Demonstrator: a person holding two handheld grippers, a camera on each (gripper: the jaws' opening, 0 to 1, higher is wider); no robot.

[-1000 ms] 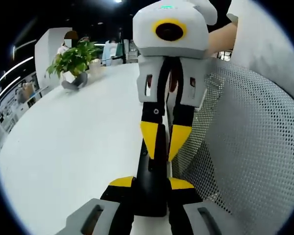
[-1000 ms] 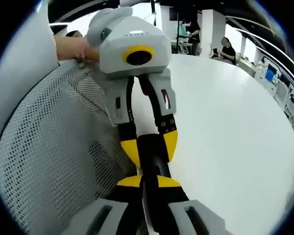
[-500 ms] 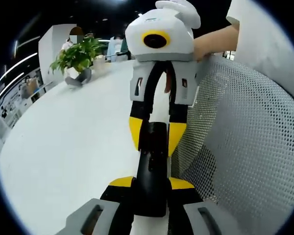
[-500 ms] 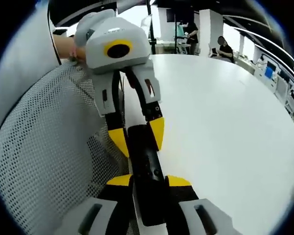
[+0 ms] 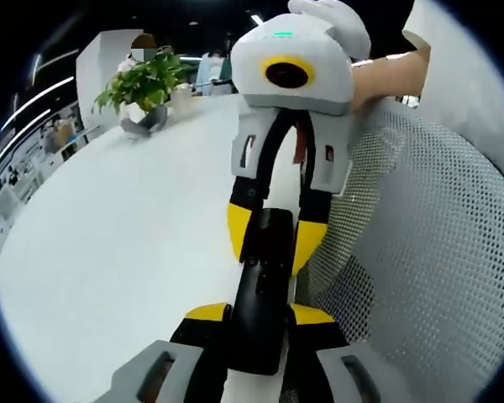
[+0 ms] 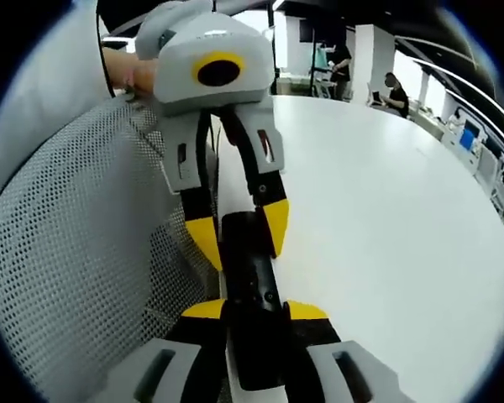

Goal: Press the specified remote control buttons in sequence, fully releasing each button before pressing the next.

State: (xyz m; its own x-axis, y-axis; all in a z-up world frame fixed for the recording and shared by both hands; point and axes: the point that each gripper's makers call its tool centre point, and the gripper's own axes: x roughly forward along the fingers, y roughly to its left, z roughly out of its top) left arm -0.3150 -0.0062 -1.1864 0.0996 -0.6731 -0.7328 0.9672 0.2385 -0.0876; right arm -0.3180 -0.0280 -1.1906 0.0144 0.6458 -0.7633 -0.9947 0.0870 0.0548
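I have the slim black remote control (image 5: pixel 259 315) clamped lengthwise between both my tongs, out over the edge of the broad white round table (image 5: pixel 109 243): my left gripper (image 5: pixel 259 317) has its yellow-tipped jaws closed against the near end in the left gripper view, and my right gripper (image 6: pixel 254 312) does the same from the other end in the right gripper view. Each view also shows the other tool coming in from the far end, its yellow tips pinching the sides of the remote (image 6: pixel 248 269). By my reading I am at the holding stage, not pressing: both pairs of jaws are taken up with gripping, so no tip is free to reach a button. The next move, I judge, calls for one gripper to let go and come down tip-first on the named button while the other keeps the remote steady and in sight. The buttons themselves are hard to make out; I catch only faint marks on the dark face. A white perforated mesh chair back (image 5: pixel 420 252) hides much of one side, and a green potted plant (image 5: pixel 143 88) sits far across the table.
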